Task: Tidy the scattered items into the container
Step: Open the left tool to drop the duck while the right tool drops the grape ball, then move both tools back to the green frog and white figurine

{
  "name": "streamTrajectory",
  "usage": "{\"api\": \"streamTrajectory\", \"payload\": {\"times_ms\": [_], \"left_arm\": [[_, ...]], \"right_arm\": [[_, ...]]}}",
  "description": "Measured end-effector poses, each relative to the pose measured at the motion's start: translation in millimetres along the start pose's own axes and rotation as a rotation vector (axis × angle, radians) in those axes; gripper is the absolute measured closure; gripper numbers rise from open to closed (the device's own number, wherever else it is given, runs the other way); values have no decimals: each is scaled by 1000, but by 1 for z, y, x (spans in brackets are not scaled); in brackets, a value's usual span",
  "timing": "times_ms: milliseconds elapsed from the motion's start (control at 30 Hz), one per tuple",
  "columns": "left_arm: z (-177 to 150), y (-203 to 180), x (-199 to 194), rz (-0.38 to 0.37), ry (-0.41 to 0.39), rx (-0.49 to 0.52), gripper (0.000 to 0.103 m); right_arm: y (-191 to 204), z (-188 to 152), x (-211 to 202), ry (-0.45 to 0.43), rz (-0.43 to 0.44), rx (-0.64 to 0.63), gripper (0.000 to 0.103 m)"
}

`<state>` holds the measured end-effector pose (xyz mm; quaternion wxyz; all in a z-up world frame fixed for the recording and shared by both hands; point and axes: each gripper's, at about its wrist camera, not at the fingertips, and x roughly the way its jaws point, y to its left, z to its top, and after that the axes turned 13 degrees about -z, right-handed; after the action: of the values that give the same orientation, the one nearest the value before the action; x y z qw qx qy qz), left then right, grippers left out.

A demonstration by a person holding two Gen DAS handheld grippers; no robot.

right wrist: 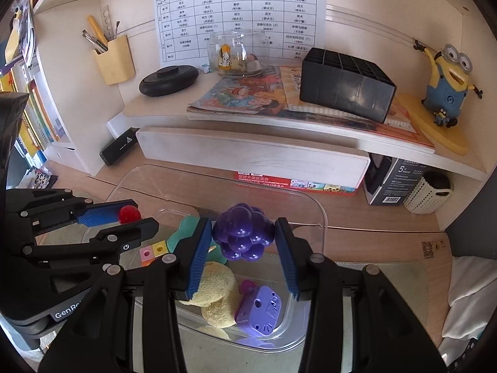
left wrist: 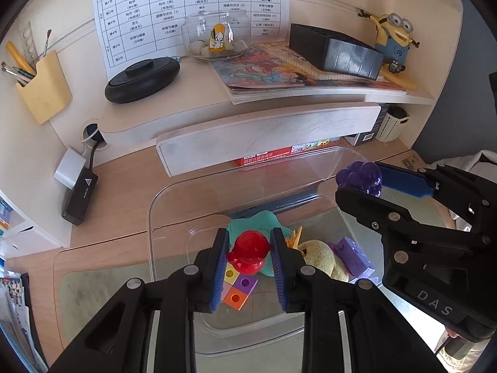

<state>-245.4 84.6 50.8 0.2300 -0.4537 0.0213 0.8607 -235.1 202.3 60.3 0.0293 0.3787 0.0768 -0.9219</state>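
My left gripper [left wrist: 248, 236] hangs over the clear plastic container [left wrist: 151, 217], its blue pads against both sides of a small red toy [left wrist: 247, 253]. To its right, above the container's far right corner, my right gripper [left wrist: 357, 180] is shut on a purple grape cluster [left wrist: 360, 175]. In the right wrist view the grape cluster [right wrist: 243, 236] sits between the pads of the right gripper [right wrist: 243, 222] over the container [right wrist: 323, 217], and the left gripper [right wrist: 141, 217] with the red toy [right wrist: 129, 214] is at the left. Inside lie a teal piece [left wrist: 264, 220], coloured cubes [left wrist: 237, 286], a yellow plush [right wrist: 214, 286] and a purple block [right wrist: 261, 310].
Just beyond the container a white drawer front [left wrist: 267, 136] juts out under a shelf with books [left wrist: 279, 74], a black grid box [left wrist: 338, 51], a glass jar [left wrist: 217, 35], a black disc [left wrist: 143, 79] and a Minion figure [left wrist: 393, 39]. A black adapter [left wrist: 79, 195] lies at the left.
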Motion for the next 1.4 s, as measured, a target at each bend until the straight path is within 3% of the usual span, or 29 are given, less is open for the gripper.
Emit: {"api": "streamTrajectory", "payload": {"times_ms": [67,167,267,667,1400], "left_arm": [[0,1,3,57,4,-3,51],[-1,4,1,81,-4,-15,40],[-3,5,-1,53,1,-29,40],[-12,4,-15,46,-19,-34,40],[-47,-17,-74,38,-106,-10,40]], "right_arm": [[-1,1,6,23,-24,7,62],[-6,0,11,52,-49,34,52],[-11,-2,10,69,-10,62,51],[-2,-10,-14,25,4,26,51],[11,-33,-80,-59,48,7,51]]}}
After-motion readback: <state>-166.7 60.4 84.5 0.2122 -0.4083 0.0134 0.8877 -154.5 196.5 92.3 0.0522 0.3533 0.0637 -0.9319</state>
